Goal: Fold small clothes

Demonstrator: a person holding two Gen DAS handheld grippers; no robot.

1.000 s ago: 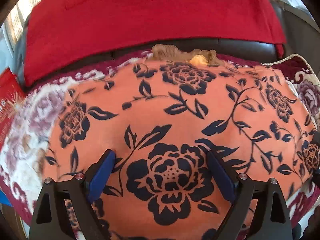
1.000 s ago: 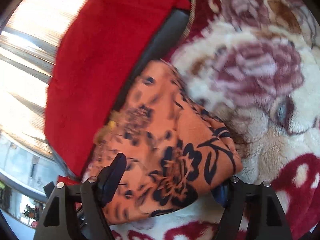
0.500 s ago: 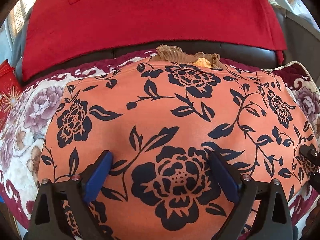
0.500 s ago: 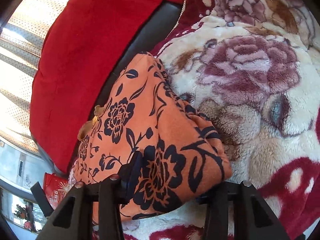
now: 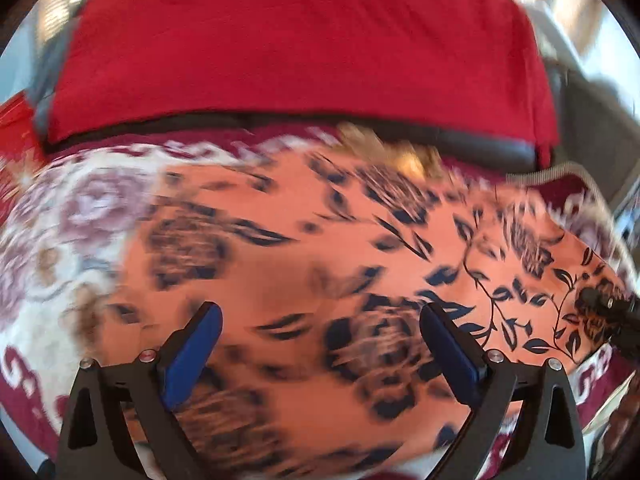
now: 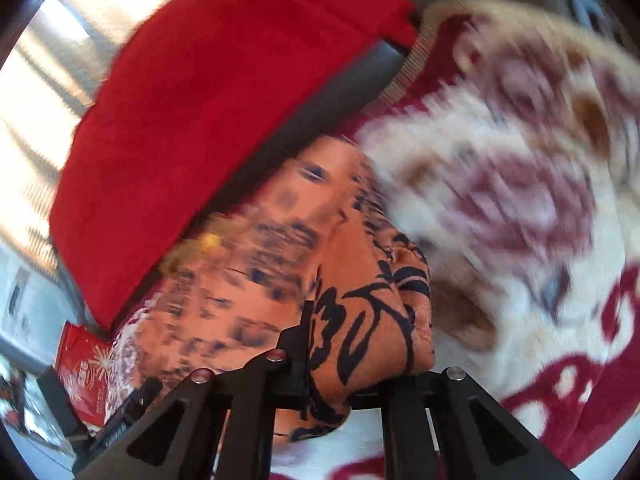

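An orange garment with dark blue flowers (image 5: 320, 264) lies spread on a floral plush blanket (image 5: 72, 216). My left gripper (image 5: 320, 344) is open, its blue pads just above the garment's near part. My right gripper (image 6: 360, 344) is shut on the garment's right edge (image 6: 360, 320), bunching the cloth between its fingers; its tip shows at the right in the left wrist view (image 5: 604, 308). Both views are motion-blurred.
A red cloth (image 5: 300, 48) covers the dark sofa back (image 5: 480, 140) behind the blanket. A red packet (image 6: 84, 376) lies off the blanket's left end. The blanket (image 6: 520, 208) stretches to the right of the garment.
My right gripper has closed on the garment's right edge and gathered it. My left gripper has shifted left over the garment, still open.
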